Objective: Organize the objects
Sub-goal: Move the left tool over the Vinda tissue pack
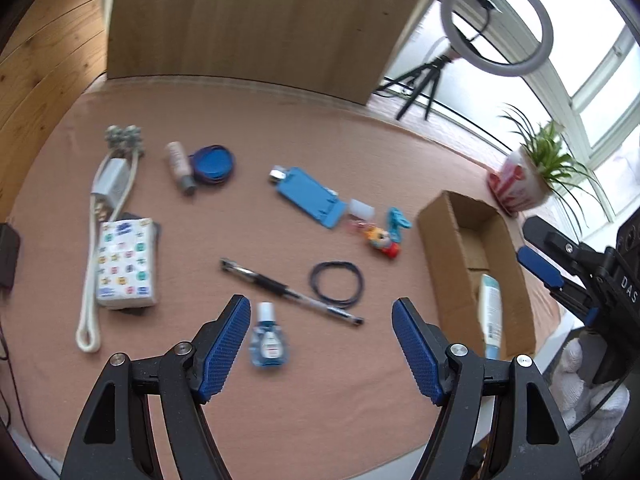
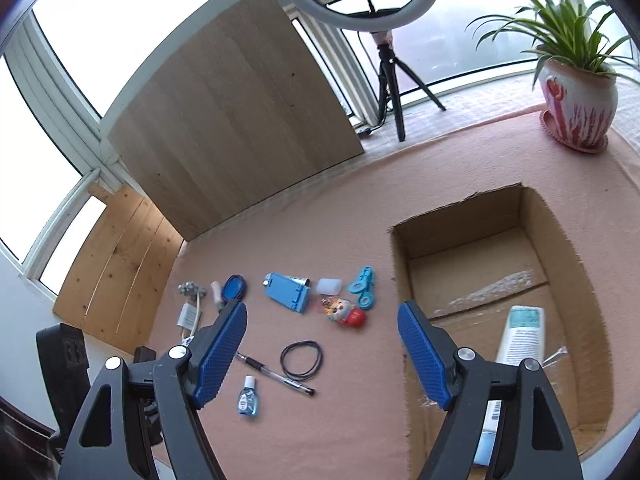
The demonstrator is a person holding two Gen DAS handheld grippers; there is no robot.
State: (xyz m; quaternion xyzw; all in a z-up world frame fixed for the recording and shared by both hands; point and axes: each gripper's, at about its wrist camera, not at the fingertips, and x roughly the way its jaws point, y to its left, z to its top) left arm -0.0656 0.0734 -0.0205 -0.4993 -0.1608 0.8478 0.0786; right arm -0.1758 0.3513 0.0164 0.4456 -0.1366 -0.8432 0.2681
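1. Two grippers, both wide apart and holding nothing: left gripper [image 1: 320, 344] above the near part of the pink cloth [image 1: 280, 408], right gripper [image 2: 322, 356] between the scattered things and the cardboard box [image 2: 400, 264].
2. One item only visible in the box so far — a white tube [image 2: 522, 334] lying along its floor; most of the sorting judged not yet done.
3. Nearest the left fingers: a small blue bottle [image 1: 269, 340] lying flat, just beside the left pad [image 1: 224, 344]; beyond it a pen [image 1: 292, 290] and a dark loop of cord [image 1: 338, 282], close together.
4. Farther back: blue holder [image 1: 308, 196], toy figure [image 1: 384, 242], light-blue clip [image 1: 398, 222], patterned tissue pack [image 1: 126, 264], white rope [image 1: 90, 320], round blue lid [image 1: 212, 162].
5. Risks, as a judgement:
   - Bottle smooth and rounded — likely to squirt sideways if pinched off-centre.
   - Pen and loop near enough that a grab at one could drag the other.
   - Toy, clip and small white piece [image 1: 362, 210] bunched tight; easy to catch two at once.
   - Both grippers near the box mouth; possible clash on a shared drop.
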